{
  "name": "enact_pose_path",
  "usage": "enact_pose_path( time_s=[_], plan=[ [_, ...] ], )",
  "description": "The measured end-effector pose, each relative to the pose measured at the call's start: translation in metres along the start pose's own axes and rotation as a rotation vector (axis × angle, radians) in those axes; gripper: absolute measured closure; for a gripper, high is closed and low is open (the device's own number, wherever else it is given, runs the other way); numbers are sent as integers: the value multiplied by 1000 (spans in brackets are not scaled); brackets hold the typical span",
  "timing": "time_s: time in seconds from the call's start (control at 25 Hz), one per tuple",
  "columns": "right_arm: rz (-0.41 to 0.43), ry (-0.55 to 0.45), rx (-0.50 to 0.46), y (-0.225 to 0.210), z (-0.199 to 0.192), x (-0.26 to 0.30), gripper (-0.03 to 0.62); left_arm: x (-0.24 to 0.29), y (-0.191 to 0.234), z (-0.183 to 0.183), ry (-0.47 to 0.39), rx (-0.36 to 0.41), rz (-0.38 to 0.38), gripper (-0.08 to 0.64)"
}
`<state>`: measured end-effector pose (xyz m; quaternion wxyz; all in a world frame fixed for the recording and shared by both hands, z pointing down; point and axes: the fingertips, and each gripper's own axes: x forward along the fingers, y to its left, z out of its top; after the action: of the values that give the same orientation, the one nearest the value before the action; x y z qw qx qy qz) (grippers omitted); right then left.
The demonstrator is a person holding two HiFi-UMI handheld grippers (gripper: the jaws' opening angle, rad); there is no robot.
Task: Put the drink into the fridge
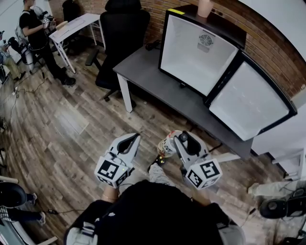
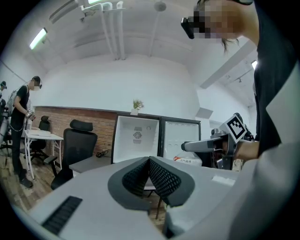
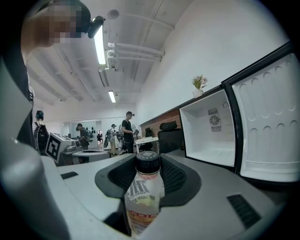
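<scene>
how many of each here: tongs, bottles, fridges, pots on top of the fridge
tongs: 2, left tongs shut and empty, right tongs shut on the bottle
bottle: 1
fridge: 1, door open
pot: 1, on top of the fridge
total: 5

Dark grey desk (image 1: 143, 72) is carrying the open white mini fridge (image 1: 197, 53); some small black thing (image 1: 153, 45) is lying on it just beside the fridge
</scene>
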<state>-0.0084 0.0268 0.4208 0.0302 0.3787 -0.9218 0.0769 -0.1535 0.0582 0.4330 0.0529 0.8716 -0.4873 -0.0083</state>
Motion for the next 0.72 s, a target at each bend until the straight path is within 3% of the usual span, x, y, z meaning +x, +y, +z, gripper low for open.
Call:
enact_pose_path(
  time_s=[0.72],
  plan=[
    [-59,-8,22,-135,15,89,442,161,57,9,40,25,-63,563]
  ],
)
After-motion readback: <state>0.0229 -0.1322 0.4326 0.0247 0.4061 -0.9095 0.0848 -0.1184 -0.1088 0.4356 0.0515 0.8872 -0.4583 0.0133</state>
